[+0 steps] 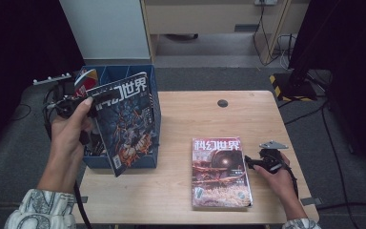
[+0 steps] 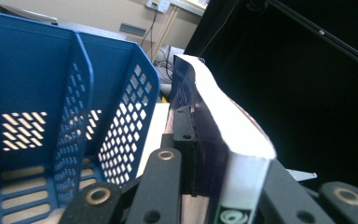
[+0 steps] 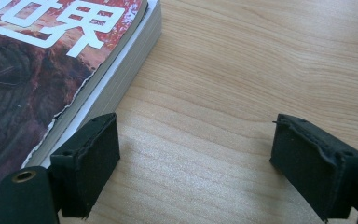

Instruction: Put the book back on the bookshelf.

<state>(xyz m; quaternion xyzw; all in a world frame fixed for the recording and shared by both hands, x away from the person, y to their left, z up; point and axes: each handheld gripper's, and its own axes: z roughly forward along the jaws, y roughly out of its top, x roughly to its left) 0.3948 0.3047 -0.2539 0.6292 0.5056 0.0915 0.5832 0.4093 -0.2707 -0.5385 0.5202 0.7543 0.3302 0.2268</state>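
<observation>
One magazine (image 1: 124, 121) was clamped in my left gripper (image 1: 88, 107) over the blue file box (image 1: 150, 157); next, lower it into a compartment. Right gripper (image 1: 251, 162) gaped, empty.

You had two magazines: one (image 1: 124, 121) held up at the single blue file rack (image 1: 148, 160), one stack (image 1: 220, 172) lying on the one table (image 1: 181, 119).

Obstacles, as we find them: blue file box (image 1: 145, 160) at the table's (image 1: 181, 191) left edge, held magazine (image 1: 124, 121) tilted across its front; magazine stack (image 1: 221, 174) lying right of centre. Free room: bare wood between box and stack, and along the far edge.
</observation>
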